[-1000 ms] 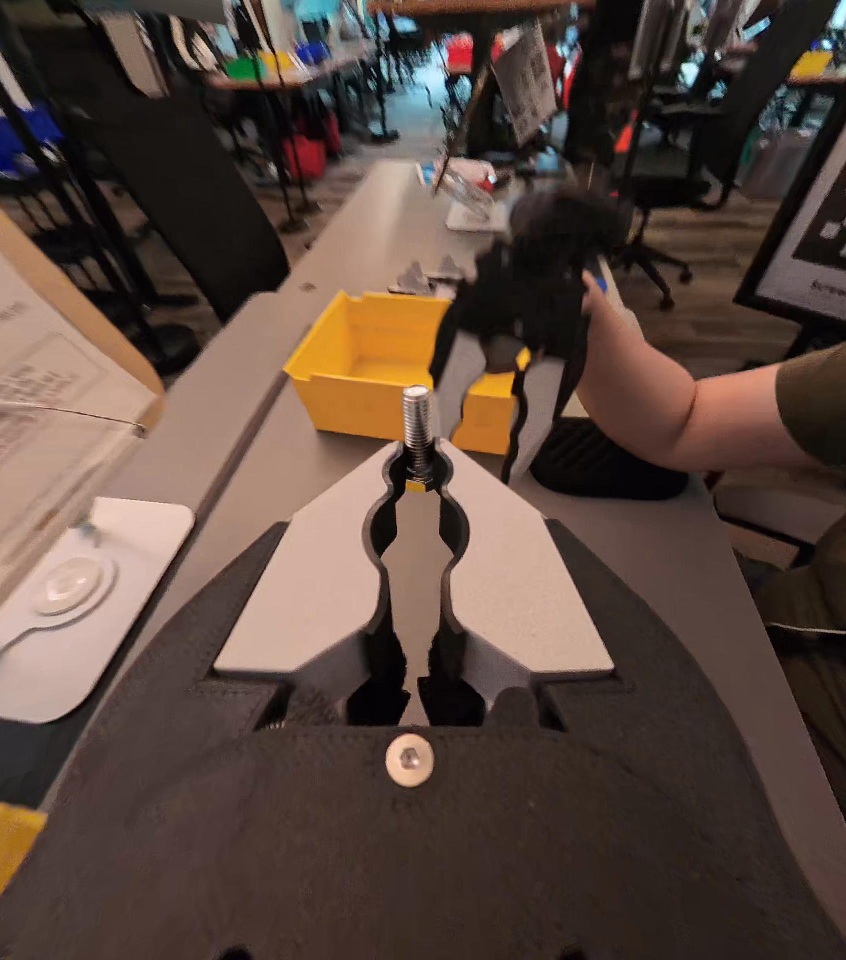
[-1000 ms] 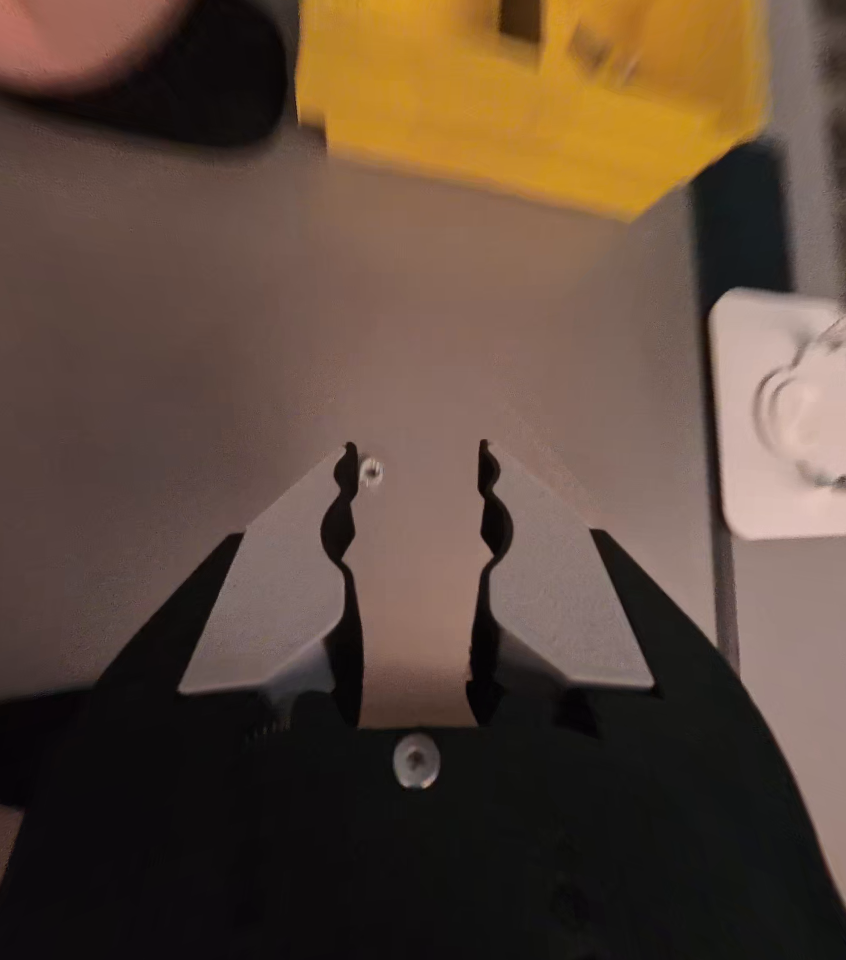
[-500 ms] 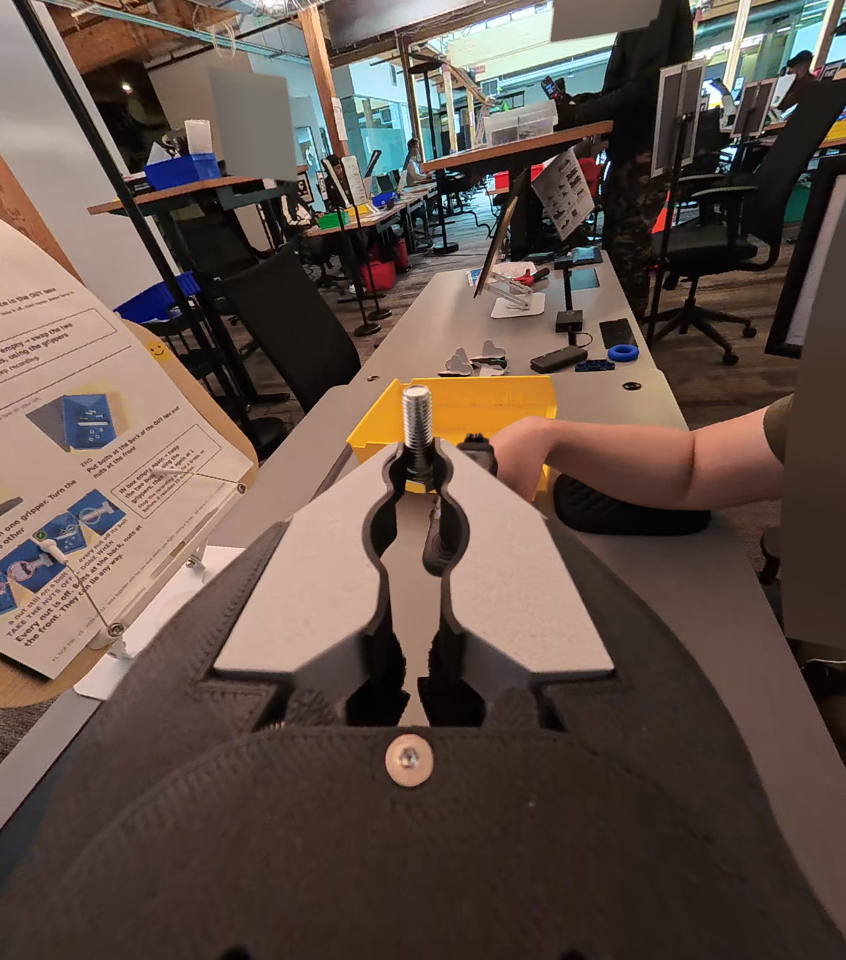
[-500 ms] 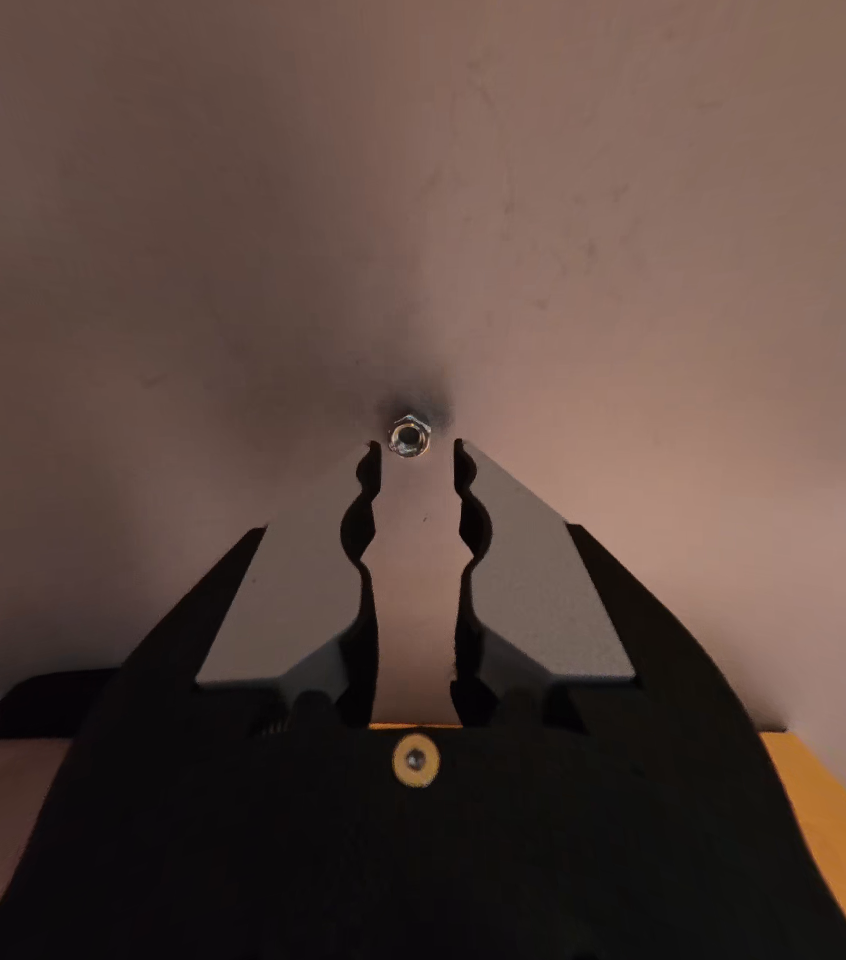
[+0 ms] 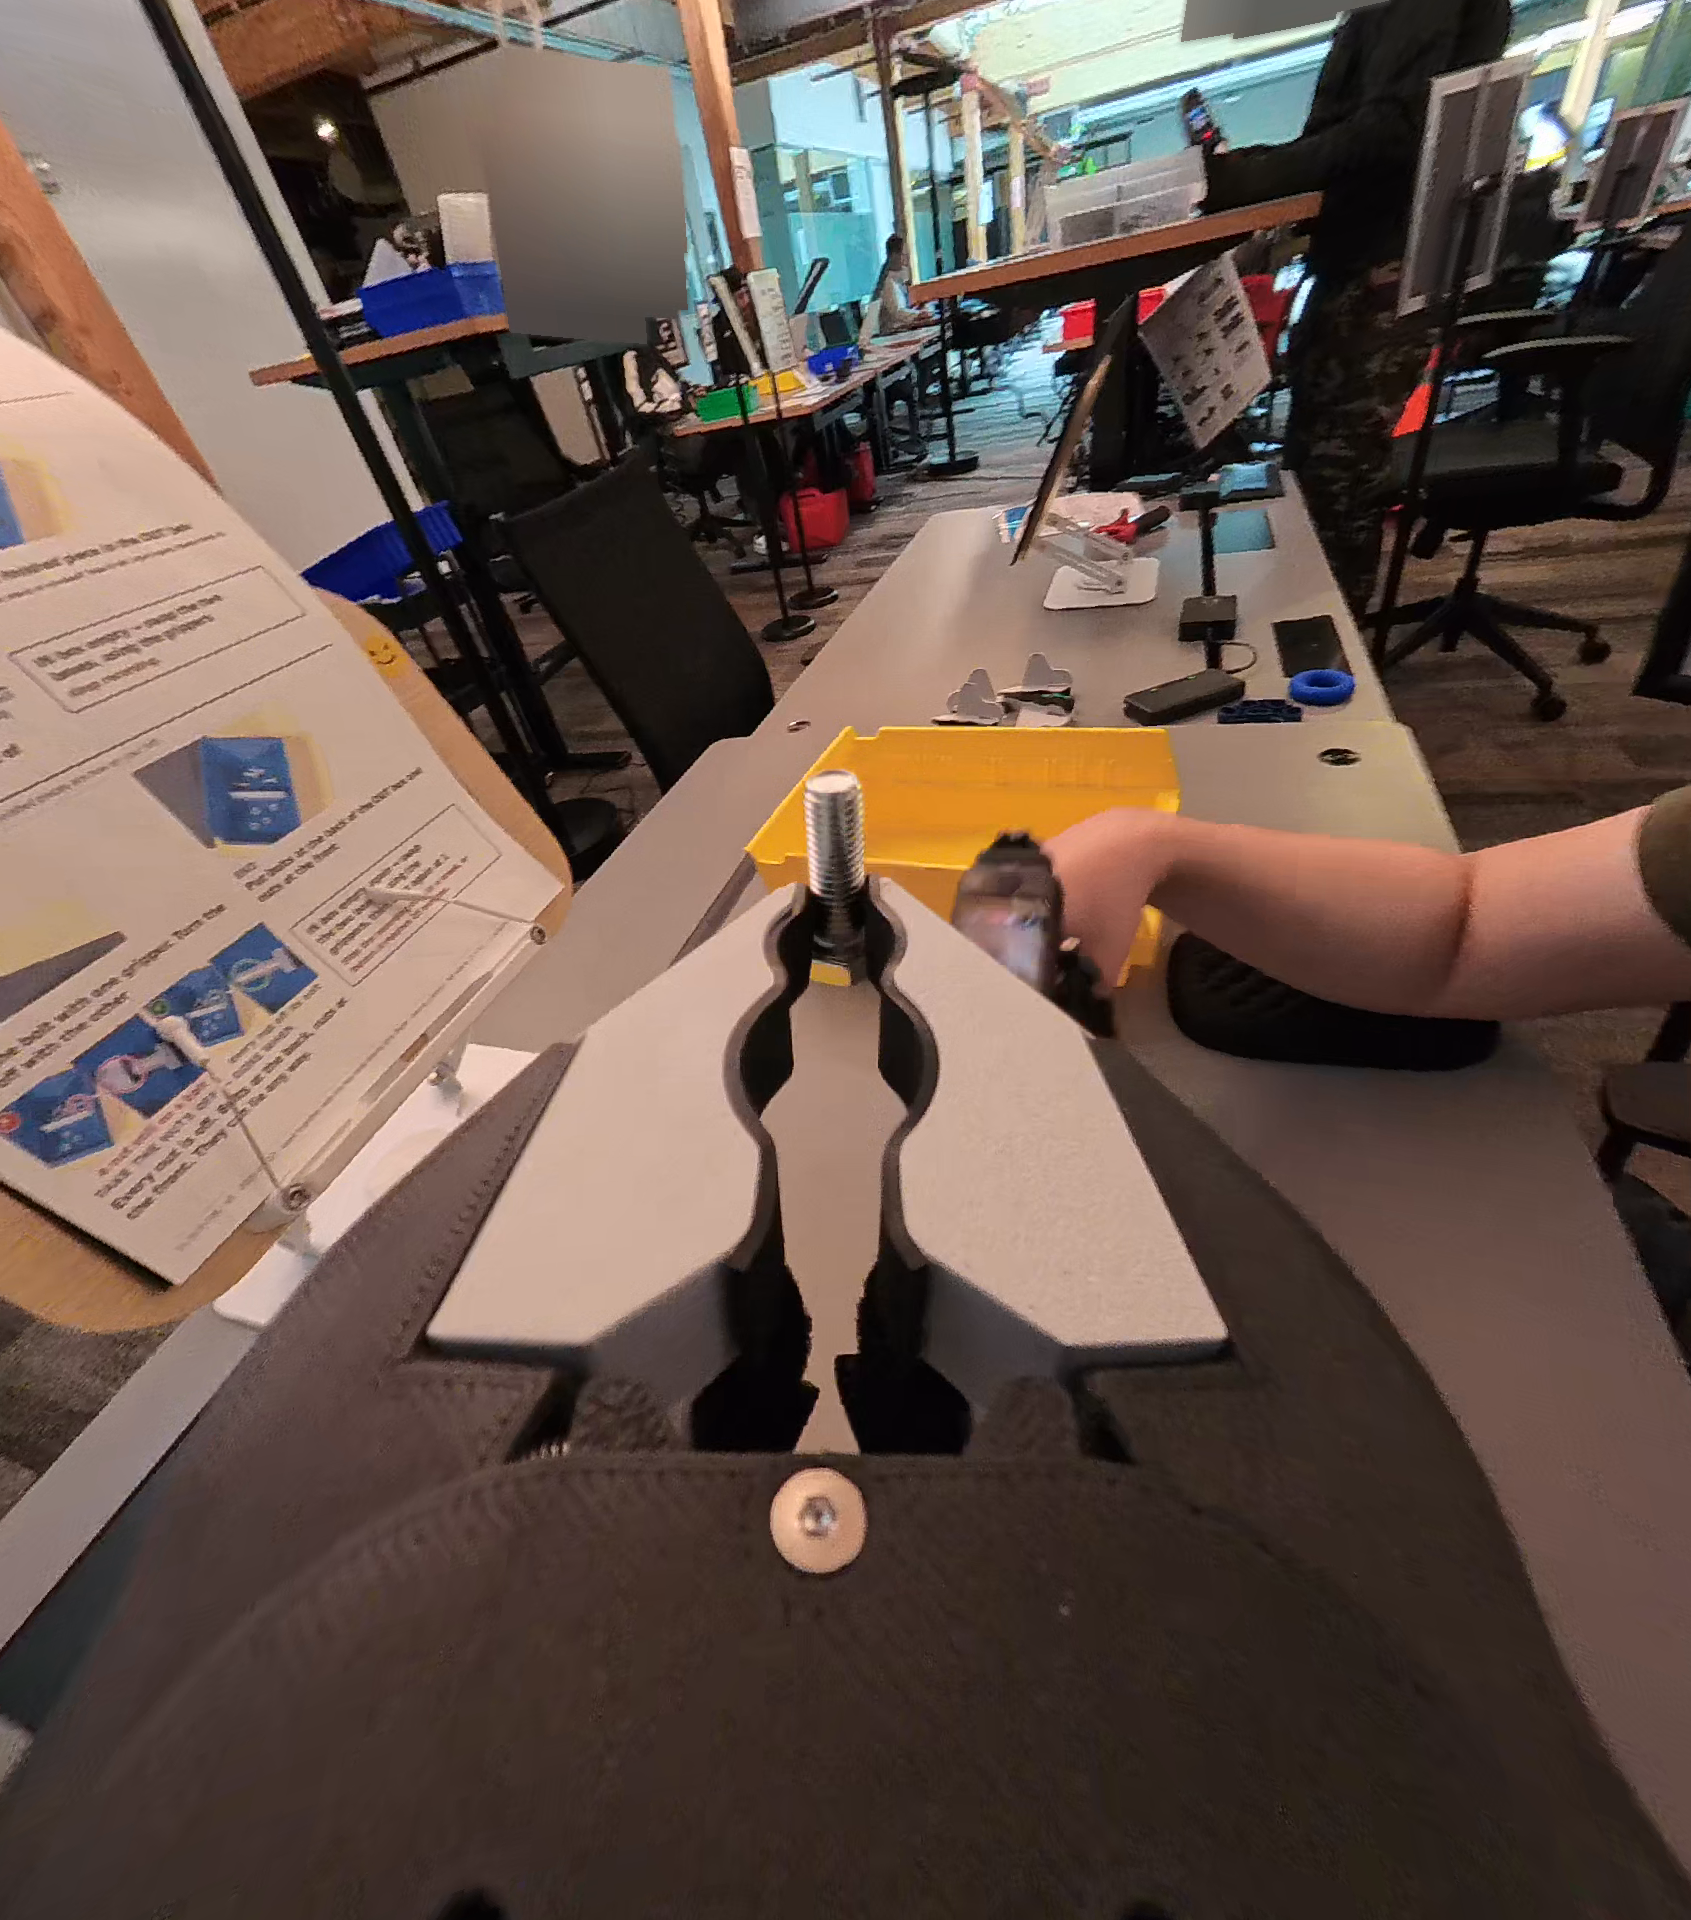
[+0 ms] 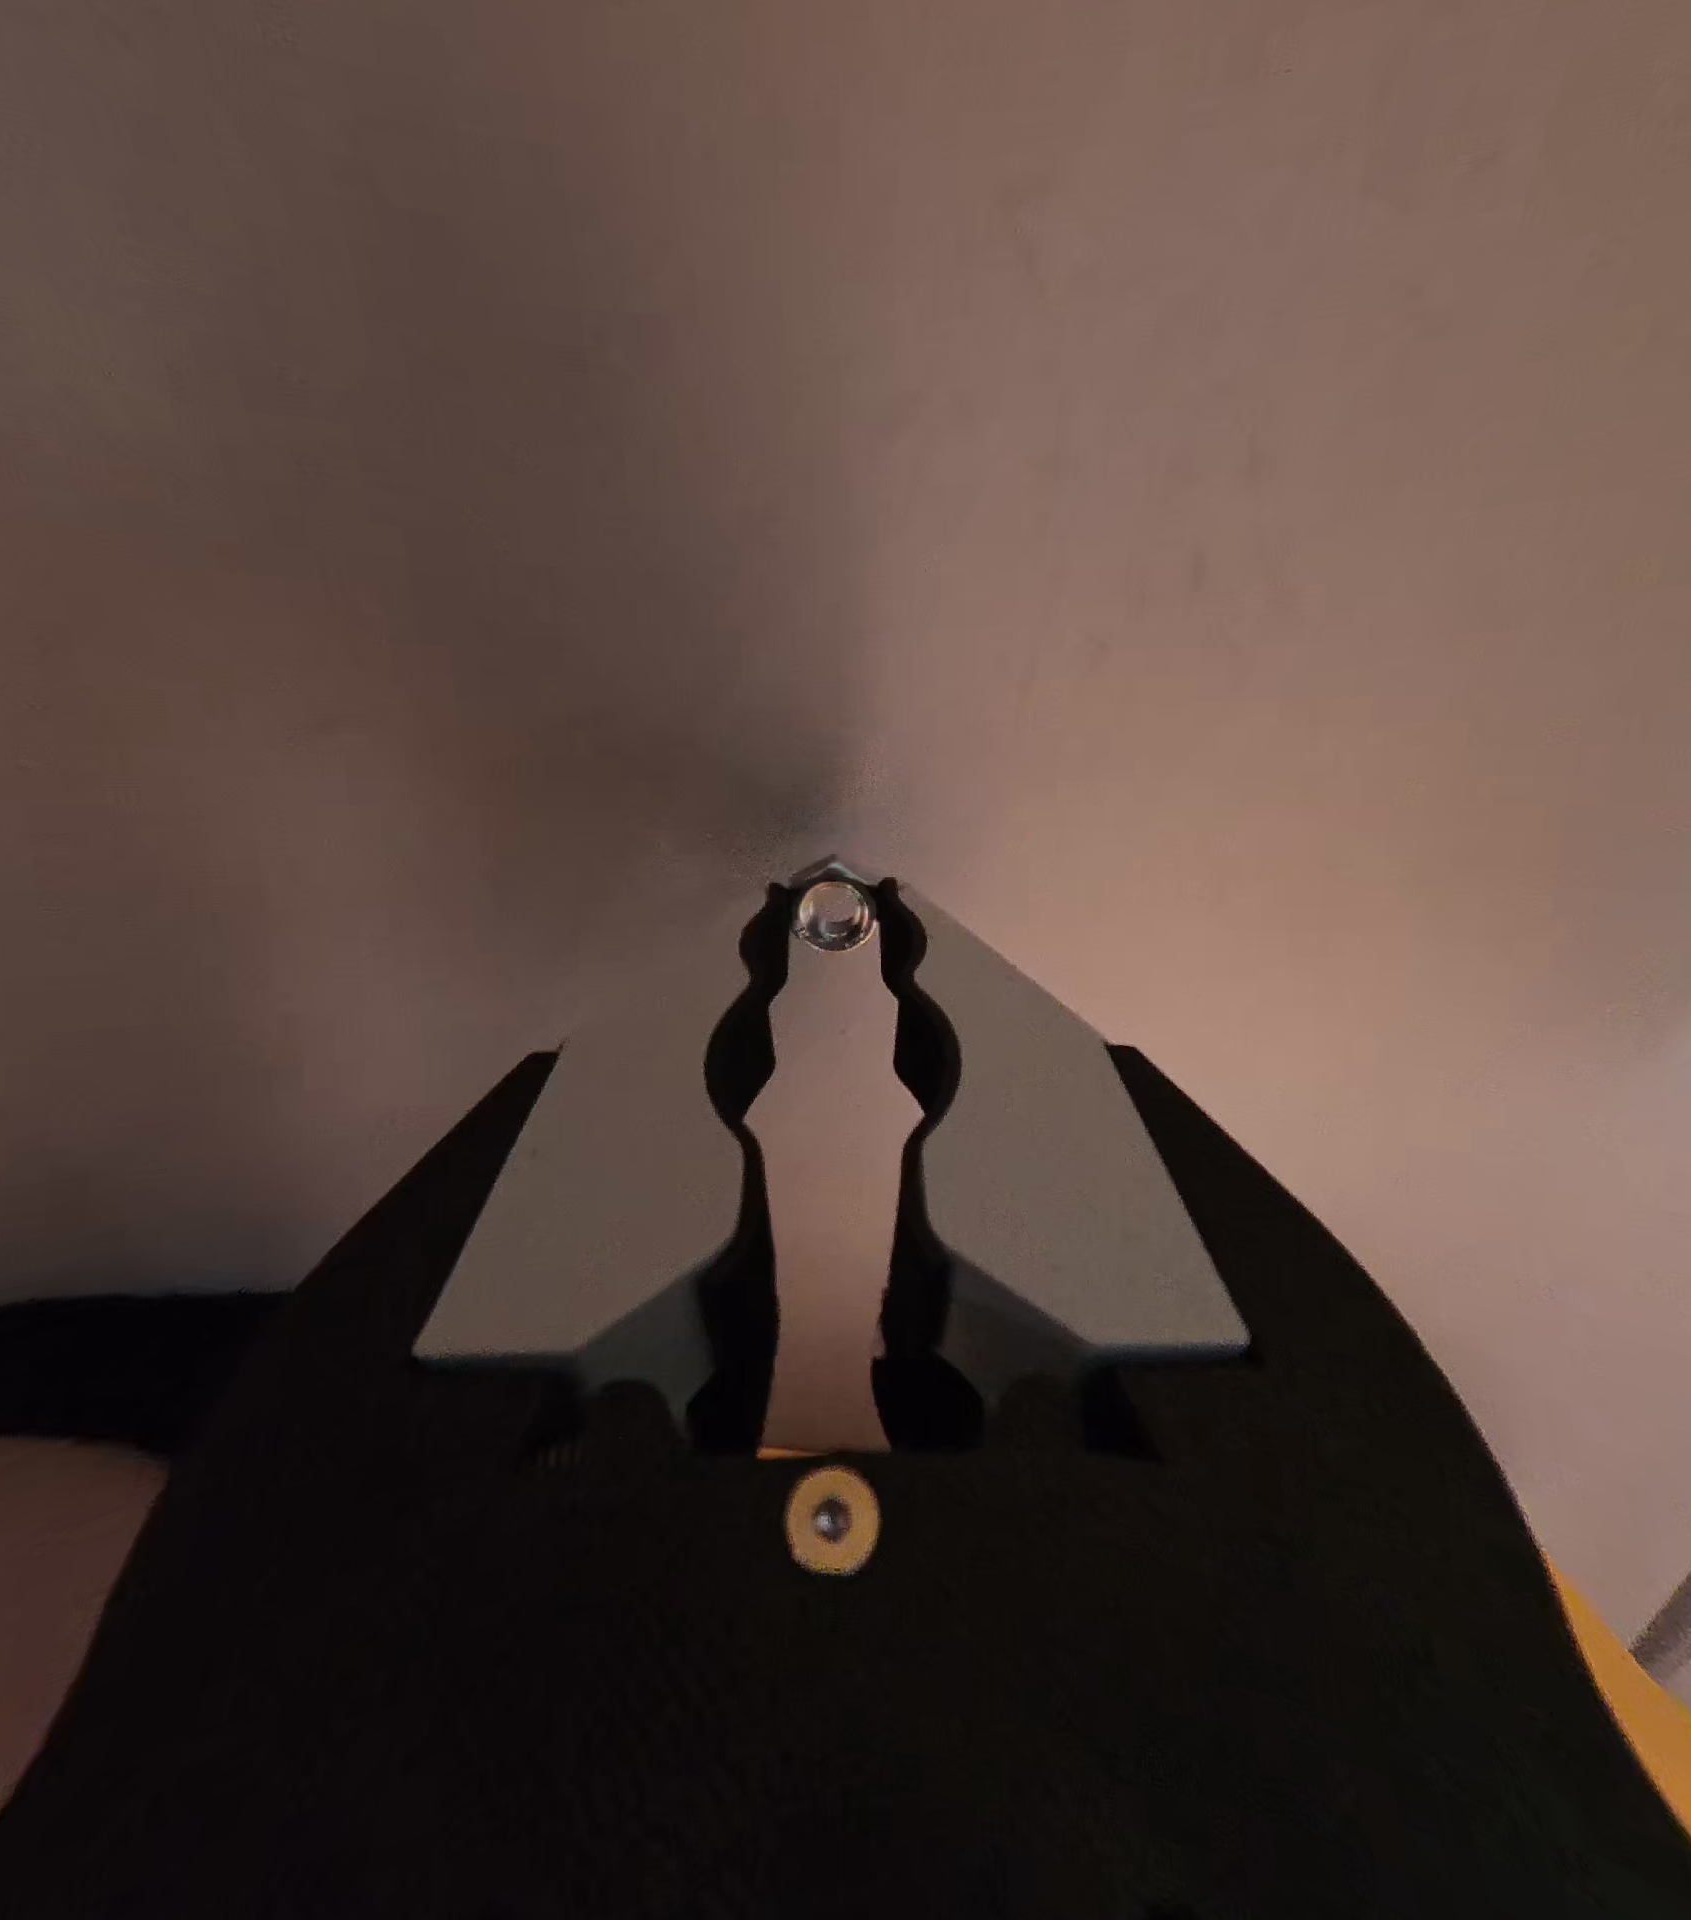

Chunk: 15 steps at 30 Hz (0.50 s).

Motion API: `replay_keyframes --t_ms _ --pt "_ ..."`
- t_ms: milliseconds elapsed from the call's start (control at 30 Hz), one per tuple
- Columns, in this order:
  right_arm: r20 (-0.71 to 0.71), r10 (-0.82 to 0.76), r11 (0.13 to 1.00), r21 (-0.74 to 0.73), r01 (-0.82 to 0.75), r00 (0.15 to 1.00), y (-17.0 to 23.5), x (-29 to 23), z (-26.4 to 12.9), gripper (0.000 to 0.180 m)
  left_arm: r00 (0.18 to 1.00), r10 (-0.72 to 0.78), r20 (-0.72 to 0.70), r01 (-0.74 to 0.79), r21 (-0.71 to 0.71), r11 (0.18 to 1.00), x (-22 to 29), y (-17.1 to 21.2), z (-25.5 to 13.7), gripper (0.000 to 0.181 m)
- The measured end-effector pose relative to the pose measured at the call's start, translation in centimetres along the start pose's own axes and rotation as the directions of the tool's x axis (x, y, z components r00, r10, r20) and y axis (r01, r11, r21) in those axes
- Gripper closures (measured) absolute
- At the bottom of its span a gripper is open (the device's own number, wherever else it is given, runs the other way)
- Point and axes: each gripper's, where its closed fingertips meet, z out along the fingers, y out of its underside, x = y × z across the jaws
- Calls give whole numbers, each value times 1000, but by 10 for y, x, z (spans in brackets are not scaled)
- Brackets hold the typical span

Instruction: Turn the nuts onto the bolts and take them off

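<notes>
Where right gripper [image 6: 833, 914] fingers stood spread half second ago, now pinching nut [image 6: 830, 921] on worktop [image 6: 1236, 520]; left gripper [image 5: 833, 935] still clamps bolt [image 5: 833, 847] upright. Threading next.

A printed instruction sheet [image 5: 124, 790] with blue pictures and boxed lines of writing stands on a wooden board [image 5: 10, 1262] at the left. Farther back, a white printed card [image 5: 1210, 353] hangs tilted. The right wrist view shows no writing.
</notes>
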Motion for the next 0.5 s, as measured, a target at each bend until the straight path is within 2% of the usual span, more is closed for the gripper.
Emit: replay_keyframes --t_ms 33,133,233,400,500 --pt "-2 -15 999 41 15 1000 -4 -3 -11 163 1000 1 26 -1 -18 1000 -5 4 3 174" --pt "-58 -88 977 188 97 994 -16 -15 -53 163 992 30 121 -17 -109 994 -26 24 25 174" --pt "-172 -150 929 313 198 974 -23 -26 -98 164 986 54 160 -20 -204 979 -38 51 66 173" --pt "-409 -134 853 415 315 902 -16 -26 -159 164 988 126 84 -89 -346 934 -18 112 158 173" --pt "-505 -74 858 407 313 860 3 -10 -176 164 970 238 54 -200 -379 903 -4 143 195 173"
